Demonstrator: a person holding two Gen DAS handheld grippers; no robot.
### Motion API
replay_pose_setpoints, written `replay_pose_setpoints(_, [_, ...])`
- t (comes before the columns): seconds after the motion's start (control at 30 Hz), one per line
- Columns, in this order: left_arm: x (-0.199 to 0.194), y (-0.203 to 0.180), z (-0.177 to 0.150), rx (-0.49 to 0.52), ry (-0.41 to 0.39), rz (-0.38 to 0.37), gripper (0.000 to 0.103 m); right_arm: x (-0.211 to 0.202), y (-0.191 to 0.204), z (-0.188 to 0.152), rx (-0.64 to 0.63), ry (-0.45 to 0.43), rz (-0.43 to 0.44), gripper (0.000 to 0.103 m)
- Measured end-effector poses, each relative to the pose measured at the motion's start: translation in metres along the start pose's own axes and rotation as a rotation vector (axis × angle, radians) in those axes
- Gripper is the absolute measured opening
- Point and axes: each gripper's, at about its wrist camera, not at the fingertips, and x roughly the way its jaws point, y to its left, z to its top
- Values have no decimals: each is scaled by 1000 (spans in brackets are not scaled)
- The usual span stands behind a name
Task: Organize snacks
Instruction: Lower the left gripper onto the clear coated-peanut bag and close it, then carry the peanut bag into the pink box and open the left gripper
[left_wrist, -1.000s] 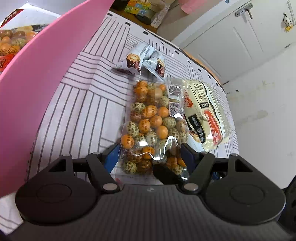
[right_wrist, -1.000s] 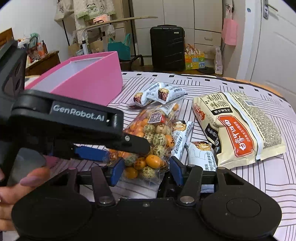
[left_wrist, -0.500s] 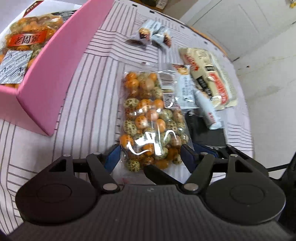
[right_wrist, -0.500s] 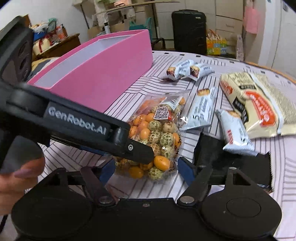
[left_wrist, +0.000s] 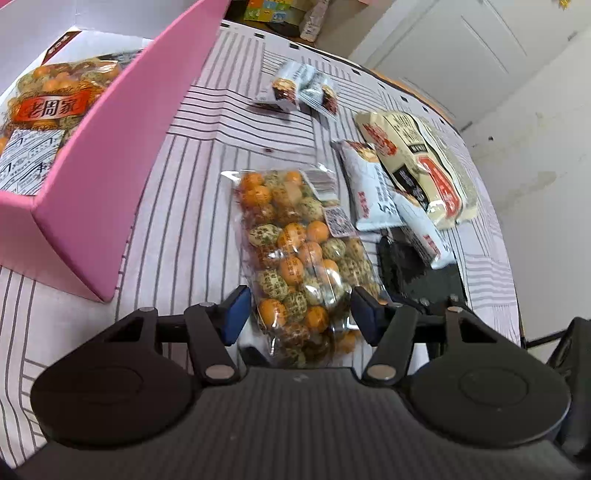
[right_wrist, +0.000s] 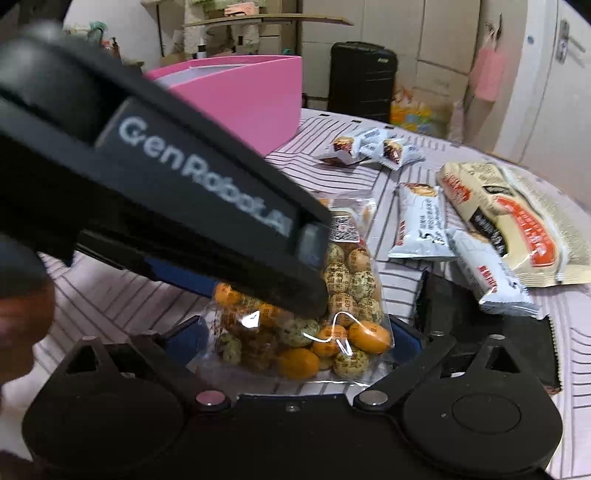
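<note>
A clear bag of orange and green wrapped candies (left_wrist: 299, 254) hangs lifted off the striped tablecloth. My left gripper (left_wrist: 299, 314) and my right gripper (right_wrist: 295, 343) both close on its near end; the bag (right_wrist: 347, 295) bulges between each pair of blue pads. The left gripper's black body (right_wrist: 166, 192) crosses the right wrist view and hides part of the bag. The pink box (left_wrist: 110, 155) stands to the left, with a similar candy bag (left_wrist: 48, 110) inside it.
On the cloth to the right lie a large cream noodle bag (left_wrist: 417, 166), two white snack bars (left_wrist: 369, 184), a black packet (left_wrist: 417, 273), and two small wrapped cakes (left_wrist: 303, 88) farther back. A black suitcase (right_wrist: 362, 81) stands beyond the table.
Both grippers have raised the candy bag's near end and drawn back a little; the pink box sits farther left in the left wrist view, with more of its inside showing.
</note>
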Motion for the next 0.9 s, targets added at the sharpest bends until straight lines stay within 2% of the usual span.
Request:
replay_pose_setpoints(0.13, [-2, -11, -3, 40, 0, 25, 58, -7, -1, 3, 10, 21, -1, 95])
replay_pose_setpoints(0.3, [-8, -14, -3, 21, 23, 9, 58, -18, 1, 8, 37, 35, 6, 95])
replay_pose_setpoints(0.53, [-30, -25, -9, 48, 47, -3, 58, -49, 5, 18, 32, 54, 22, 94])
replay_pose_setpoints(0.7, [-56, -31, -16, 48, 50, -36, 58, -79, 12, 27, -4, 35, 30, 94])
replay_pose_setpoints(0.9, [-96, -37, -21, 51, 8, -70, 58, -114, 29, 34, -61, -22, 23, 94])
